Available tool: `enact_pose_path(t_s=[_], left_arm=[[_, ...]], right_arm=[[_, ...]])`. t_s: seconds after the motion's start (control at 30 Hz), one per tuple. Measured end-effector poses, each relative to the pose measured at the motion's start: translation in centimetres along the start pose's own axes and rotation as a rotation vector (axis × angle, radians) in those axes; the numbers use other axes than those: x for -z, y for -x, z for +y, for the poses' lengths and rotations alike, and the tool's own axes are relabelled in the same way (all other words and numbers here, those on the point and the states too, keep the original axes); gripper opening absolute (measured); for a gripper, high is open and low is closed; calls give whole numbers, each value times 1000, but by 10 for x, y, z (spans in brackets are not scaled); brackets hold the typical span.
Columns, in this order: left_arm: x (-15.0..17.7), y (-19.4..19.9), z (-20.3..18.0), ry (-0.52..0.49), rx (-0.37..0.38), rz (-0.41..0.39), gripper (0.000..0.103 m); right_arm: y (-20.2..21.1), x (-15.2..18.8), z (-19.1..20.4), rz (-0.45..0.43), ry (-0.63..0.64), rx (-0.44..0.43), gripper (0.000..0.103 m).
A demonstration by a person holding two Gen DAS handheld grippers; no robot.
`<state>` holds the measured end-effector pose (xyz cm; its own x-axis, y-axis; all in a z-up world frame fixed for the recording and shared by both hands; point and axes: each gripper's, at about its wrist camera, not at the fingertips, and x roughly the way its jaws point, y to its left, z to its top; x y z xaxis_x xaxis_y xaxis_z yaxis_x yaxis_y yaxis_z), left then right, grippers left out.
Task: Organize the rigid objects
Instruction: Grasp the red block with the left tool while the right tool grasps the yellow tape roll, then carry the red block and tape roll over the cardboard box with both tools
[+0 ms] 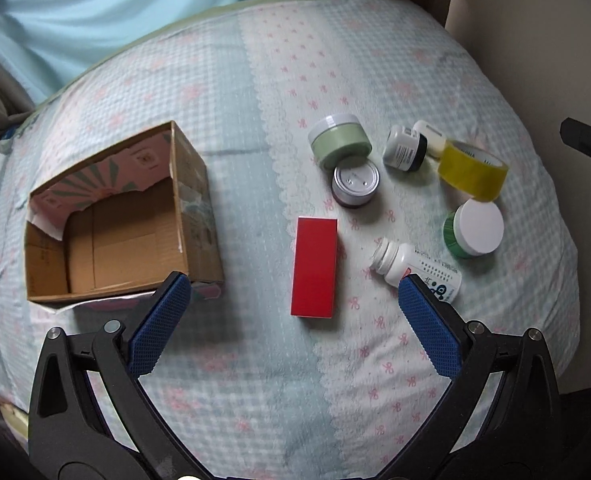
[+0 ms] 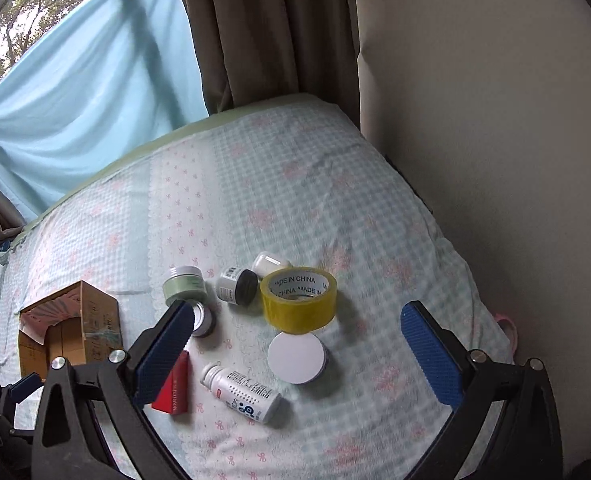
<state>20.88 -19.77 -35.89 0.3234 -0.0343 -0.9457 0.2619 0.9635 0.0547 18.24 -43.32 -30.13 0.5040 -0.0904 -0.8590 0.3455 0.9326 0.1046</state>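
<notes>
- Cardboard box sits empty (nothing packed yet) toward the bed's left edge.
- Red box, jars, tape roll, white bottle all wait mid-bed.
- Left gripper, right gripper: jaws spread, empty.

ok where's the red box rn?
The red box lies flat on the bedspread, mid-frame in the left wrist view, between the cardboard box and the tipped white bottle, just below the silver-lidded jar.
</notes>
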Motion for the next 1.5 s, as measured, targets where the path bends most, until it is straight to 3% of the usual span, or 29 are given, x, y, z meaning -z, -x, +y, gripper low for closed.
enact_pose_path(t_s=[0.23, 0.47, 0.6, 0.77, 0.83, 0.93, 1.2, 1.5], left_arm=[[-4, -88, -22, -45, -22, 109, 102], [2, -135, -26, -51, -21, 158, 102], [4, -152, -24, -35, 7, 188, 89], [4, -170, -21, -24, 43, 226, 67], [2, -171, -23, -31, 63, 216, 55], [0, -171, -28, -64, 44, 205, 40], [-4, -170, -29, -40, 63, 206, 38], [-5, -141, -17, -15, 85, 178, 38]], right_arm=[[-94, 9, -2, 110, 2, -18, 103], [-153, 13, -1, 148, 20, -39, 103], [-175, 10, 1, 150, 37, -30, 103], [-191, 7, -3, 157, 22, -28, 103], [-192, 6, -5, 151, 12, -36, 97], [-192, 5, -5, 150, 4, -32, 97], [-190, 6, 0, 146, 23, -20, 97], [-169, 3, -3, 119, 21, -9, 97]])
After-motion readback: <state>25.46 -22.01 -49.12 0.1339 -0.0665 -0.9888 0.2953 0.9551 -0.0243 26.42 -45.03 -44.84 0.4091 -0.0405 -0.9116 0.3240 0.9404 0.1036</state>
